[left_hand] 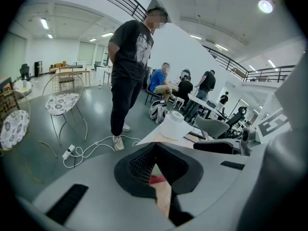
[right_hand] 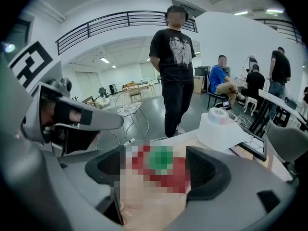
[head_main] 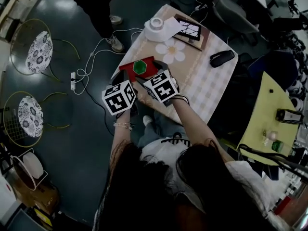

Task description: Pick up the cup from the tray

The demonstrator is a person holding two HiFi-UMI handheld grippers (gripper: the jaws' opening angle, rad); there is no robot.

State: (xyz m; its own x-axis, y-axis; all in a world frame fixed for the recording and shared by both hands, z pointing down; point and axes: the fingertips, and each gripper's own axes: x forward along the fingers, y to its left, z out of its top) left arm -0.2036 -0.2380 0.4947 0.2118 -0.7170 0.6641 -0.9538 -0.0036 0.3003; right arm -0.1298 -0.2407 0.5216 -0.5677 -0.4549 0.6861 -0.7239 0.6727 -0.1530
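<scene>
A green hexagonal cup (head_main: 139, 66) stands on a red tray (head_main: 129, 67) at the near left corner of the checked table (head_main: 207, 88). Both grippers hover over that corner, just short of the tray. My right gripper (head_main: 151, 76) is open wide. In the right gripper view its jaws (right_hand: 159, 167) frame the green cup (right_hand: 161, 159) and the red tray (right_hand: 182, 178), without touching them. My left gripper (head_main: 131, 82) sits close on its left. In the left gripper view its pads (left_hand: 144, 165) meet at the tips with nothing between them, and a sliver of red tray shows below.
A white tissue roll (head_main: 156, 25) and a framed picture (head_main: 190, 30) lie at the table's far end, a black mouse (head_main: 221, 57) at its right edge. A person (right_hand: 175, 66) stands beyond the table. Wire chairs (head_main: 38, 52) and a white cable (head_main: 89, 64) are on the floor at left.
</scene>
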